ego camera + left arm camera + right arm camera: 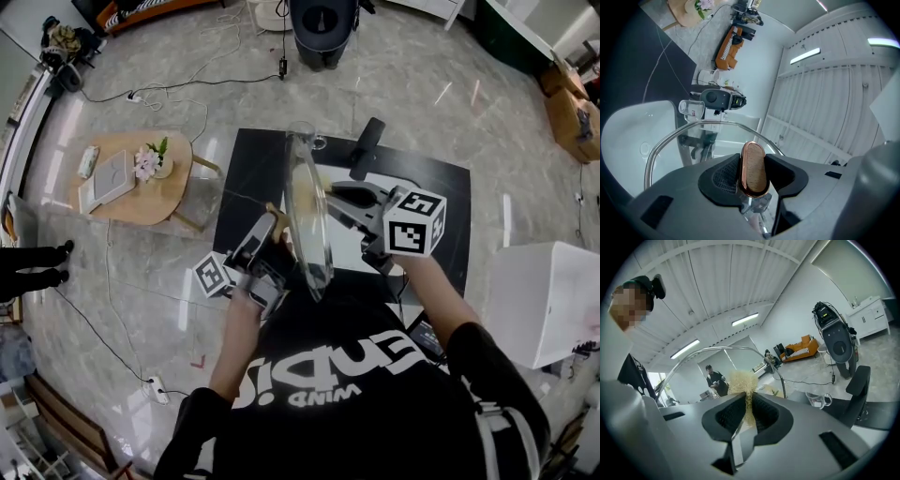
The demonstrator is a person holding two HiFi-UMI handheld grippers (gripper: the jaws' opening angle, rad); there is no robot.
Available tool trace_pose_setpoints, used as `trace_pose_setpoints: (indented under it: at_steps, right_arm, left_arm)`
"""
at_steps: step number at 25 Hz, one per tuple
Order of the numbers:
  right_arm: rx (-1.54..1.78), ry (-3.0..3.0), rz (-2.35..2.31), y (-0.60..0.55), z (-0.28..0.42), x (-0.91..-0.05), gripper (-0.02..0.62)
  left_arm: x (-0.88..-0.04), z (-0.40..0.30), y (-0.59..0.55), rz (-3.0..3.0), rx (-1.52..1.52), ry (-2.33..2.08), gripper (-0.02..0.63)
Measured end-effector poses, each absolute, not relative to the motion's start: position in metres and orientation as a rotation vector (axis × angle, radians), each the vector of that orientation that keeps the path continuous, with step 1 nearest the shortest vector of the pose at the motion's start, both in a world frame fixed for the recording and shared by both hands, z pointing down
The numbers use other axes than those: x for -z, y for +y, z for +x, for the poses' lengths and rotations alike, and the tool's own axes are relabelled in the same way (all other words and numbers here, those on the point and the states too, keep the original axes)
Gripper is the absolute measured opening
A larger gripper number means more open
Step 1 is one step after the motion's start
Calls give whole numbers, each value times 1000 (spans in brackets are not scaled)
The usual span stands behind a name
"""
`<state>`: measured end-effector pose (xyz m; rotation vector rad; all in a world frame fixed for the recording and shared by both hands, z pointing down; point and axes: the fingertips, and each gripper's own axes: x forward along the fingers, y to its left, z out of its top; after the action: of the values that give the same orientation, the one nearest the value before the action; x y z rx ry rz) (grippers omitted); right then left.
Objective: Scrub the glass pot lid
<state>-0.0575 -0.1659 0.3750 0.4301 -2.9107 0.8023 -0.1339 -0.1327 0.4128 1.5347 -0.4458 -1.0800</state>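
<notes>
I hold the glass pot lid upright and edge-on above the table. My left gripper is shut on the lid's wooden knob, which has a copper rim and sits squeezed between both pads. The lid's metal rim arcs in front of that gripper. My right gripper comes from the other side, shut on a straw-coloured fibre scrubber. The scrubber lies against the glass, with the lid's rim curving above it.
A black table carries a white basin, a glass mug and a black upright handle at the back. A wooden side table stands at the left, a white box at the right.
</notes>
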Motion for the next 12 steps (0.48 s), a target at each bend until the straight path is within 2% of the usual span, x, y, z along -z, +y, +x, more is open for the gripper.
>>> trace_pose_setpoints:
  at_steps: [12]
  right_arm:
    - [-799,-2797,596,-201,-68,-430,37]
  left_arm:
    - [-409,-125,-133,1534,1081,-412,176]
